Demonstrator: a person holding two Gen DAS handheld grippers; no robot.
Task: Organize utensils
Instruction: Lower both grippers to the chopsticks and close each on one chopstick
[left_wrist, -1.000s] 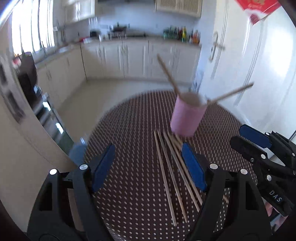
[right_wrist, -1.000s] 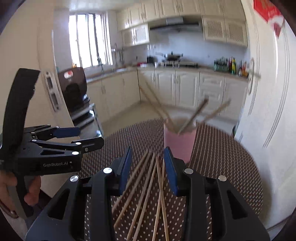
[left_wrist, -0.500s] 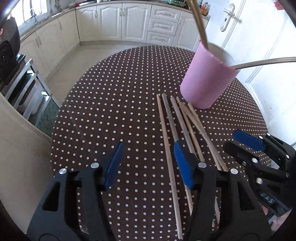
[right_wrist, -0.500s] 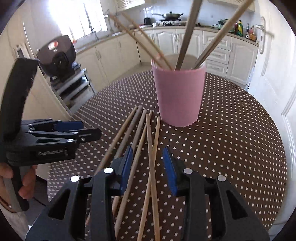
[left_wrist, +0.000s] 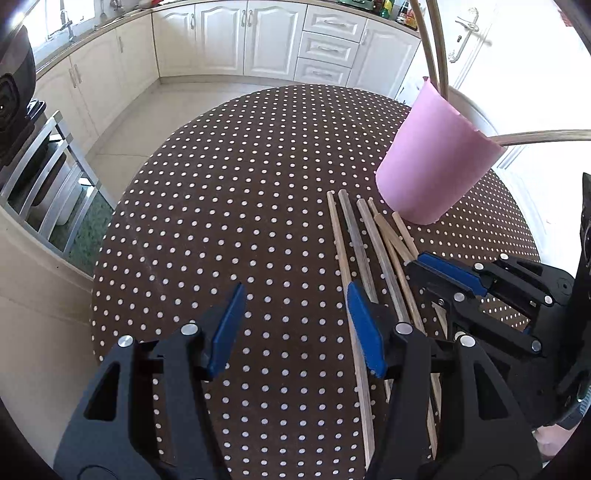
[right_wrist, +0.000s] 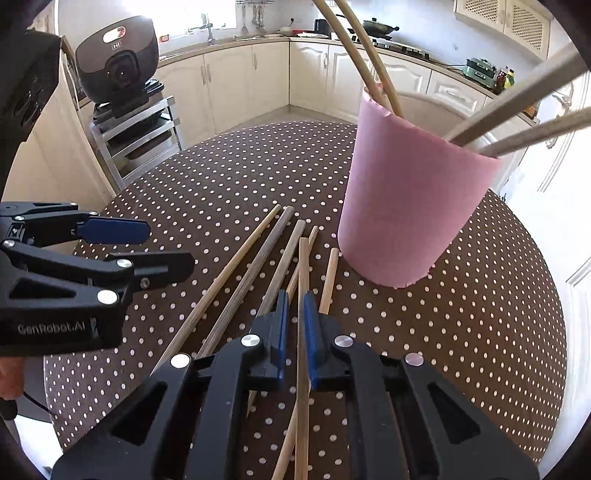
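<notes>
R gripper (right_wrist: 295, 325) sits low centre in the right wrist view, blue pads just closed onto one chopstick (right_wrist: 303, 273) – jaws have been closing and the stick runs straight up between them, pinched on both sides. Rest of the chopsticks (right_wrist: 236, 266) lie fanned on the dotted table (right_wrist: 461, 332) left of it, tips aimed toward upper centre, two thinner ones crossing under the held stick, one more (right_wrist: 330, 277) just right of it. Pink cup (right_wrist: 410, 206) stands upright right of centre, near the stick tips but apart from them, w/ several sticks leaning out of it toward the upper edge and upper right. L gripper (right_wrist: 147, 247) shows at mid left in that view, jaws apart, nothing between them. In the left wrist view the L gripper (left_wrist: 295, 325) fills the bottom, pads wide apart over bare tablecloth, its right pad just over the leftmost stick; can't tell if it touches. Loose chopsticks (left_wrist: 354, 236) run from centre down to lower right, cup (left_wrist: 432, 162) at upper right, R gripper (left_wrist: 421, 266) coming in from the right edge across the sticks. Kitchen cabinets (left_wrist: 258, 40) along the top
</notes>
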